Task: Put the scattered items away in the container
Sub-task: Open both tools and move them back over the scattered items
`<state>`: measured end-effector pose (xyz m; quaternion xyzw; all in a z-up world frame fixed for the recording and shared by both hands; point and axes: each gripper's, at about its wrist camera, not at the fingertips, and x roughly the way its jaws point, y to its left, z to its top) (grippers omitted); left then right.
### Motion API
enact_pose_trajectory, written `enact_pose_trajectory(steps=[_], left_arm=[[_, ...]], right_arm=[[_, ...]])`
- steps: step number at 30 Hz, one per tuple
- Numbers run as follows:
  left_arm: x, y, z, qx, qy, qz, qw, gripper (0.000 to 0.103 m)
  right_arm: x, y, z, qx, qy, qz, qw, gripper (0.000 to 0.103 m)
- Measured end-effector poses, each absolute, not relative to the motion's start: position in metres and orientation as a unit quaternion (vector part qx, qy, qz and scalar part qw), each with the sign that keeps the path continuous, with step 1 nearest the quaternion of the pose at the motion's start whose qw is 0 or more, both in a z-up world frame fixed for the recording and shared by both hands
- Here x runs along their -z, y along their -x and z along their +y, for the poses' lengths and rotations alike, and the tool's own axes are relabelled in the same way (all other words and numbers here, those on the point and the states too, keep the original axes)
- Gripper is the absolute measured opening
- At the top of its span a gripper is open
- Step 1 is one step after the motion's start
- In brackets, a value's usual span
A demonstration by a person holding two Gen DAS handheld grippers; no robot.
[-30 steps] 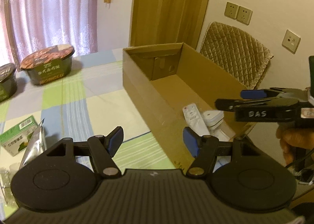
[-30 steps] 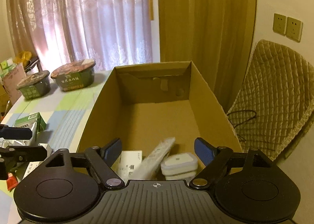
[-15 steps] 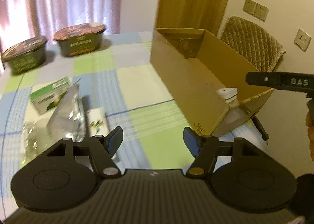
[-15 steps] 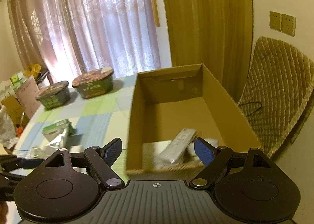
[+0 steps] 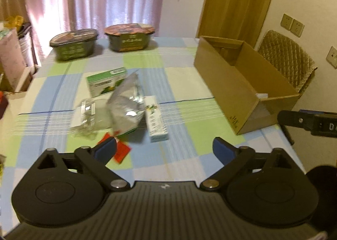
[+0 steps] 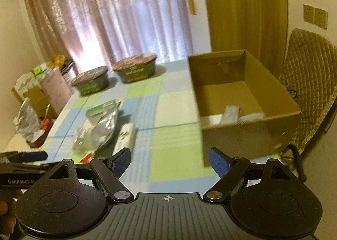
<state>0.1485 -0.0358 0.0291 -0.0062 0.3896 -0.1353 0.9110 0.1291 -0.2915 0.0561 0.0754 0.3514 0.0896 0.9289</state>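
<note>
Left gripper (image 5: 164,148) gapes empty, near the foil pouch (image 5: 126,107).

My right view is smeared: the things in the box (image 6: 248,113) are grey and white shapes I cannot name. From my left view the box's (image 5: 236,84) near wall hides most of them. The silver bag (image 5: 126,103) covers part of the green carton (image 5: 105,81). The right gripper (image 5: 305,123) is cut off by the frame edge.
</note>
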Motion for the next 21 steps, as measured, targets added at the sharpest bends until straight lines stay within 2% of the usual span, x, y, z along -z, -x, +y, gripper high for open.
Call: enact_pose_trajectory(steps=[4,6,21], left_arm=[[-0.027,-0.133,-0.015,0.116,0.013,0.399,0.909,0.098],[-0.027,-0.125,-0.006,0.108,0.016,0.400,0.910,0.098],[-0.025,-0.096,0.041,0.061,0.021,0.407,0.911,0.100]], right_arm=[[-0.051,-0.115,-0.276,-0.104,-0.073,0.358,0.925,0.088],[-0.052,-0.110,-0.267,-0.109,-0.059,0.348,0.929,0.103],[-0.046,-0.112,-0.243,-0.152,-0.075,0.359,0.918,0.103]])
